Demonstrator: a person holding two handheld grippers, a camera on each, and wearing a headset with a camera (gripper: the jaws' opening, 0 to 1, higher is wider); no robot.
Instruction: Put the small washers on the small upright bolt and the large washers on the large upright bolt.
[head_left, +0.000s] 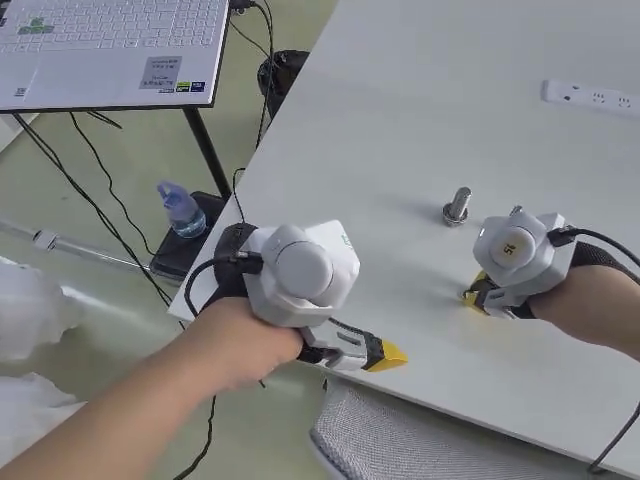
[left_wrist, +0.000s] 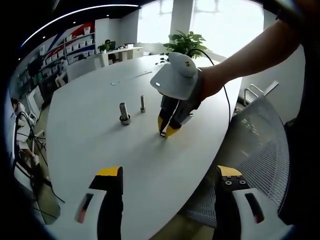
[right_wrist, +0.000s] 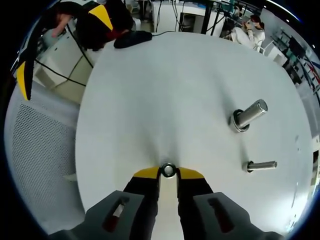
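r gripper (right_wrist: 168, 172) pinches a washer (right_wrist: 168, 165), l gripper (left_wrist: 169, 171) wide open; next lift it onto the big bolt (right_wrist: 248, 115) or small bolt (right_wrist: 261, 165), whichever fits.

Bright, even daylight from blown-out windows; soft shadows, fisheye-warped edges.

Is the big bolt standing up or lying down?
Standing up. The large bolt rests head-down on the table, with its shaft pointing up, away from the tabletop.
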